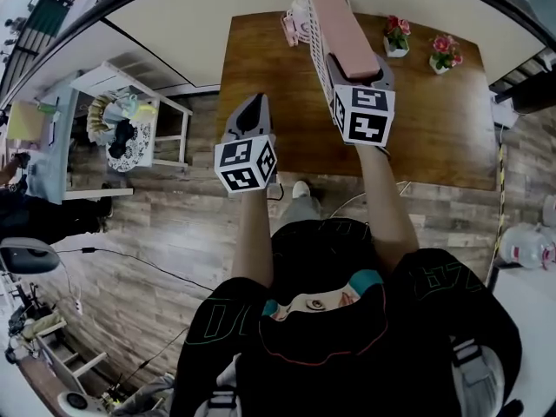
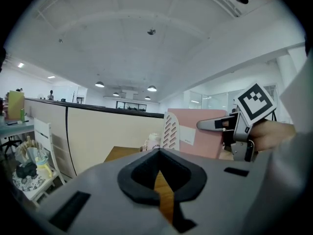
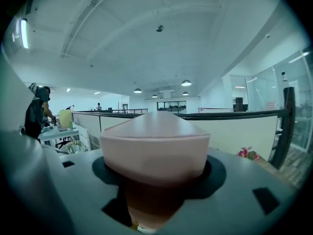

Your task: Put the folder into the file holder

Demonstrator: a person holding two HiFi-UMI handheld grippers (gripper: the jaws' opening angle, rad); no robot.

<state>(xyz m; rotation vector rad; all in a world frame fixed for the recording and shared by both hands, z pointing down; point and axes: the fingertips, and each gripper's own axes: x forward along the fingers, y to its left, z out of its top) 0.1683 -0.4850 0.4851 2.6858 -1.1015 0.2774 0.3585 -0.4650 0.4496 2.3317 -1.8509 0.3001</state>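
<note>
A thick pink folder (image 1: 341, 29) is held up over the brown table (image 1: 434, 120), spine toward me, with my right gripper (image 1: 354, 69) shut on its near end. In the right gripper view the pink folder (image 3: 155, 143) fills the space between the jaws. The white slotted file holder (image 1: 314, 26) stands just left of the folder at the table's far side; the file holder (image 2: 172, 131) shows beside the folder (image 2: 200, 131) in the left gripper view. My left gripper (image 1: 253, 115) hovers at the table's left near corner, jaws closed on nothing.
Two small pots of pink flowers (image 1: 396, 35) (image 1: 444, 52) stand at the table's far right. A pale pink object (image 1: 289, 26) sits left of the file holder. A white chair with clutter (image 1: 130, 120) stands on the floor at left. A partition wall (image 1: 174, 24) runs behind the table.
</note>
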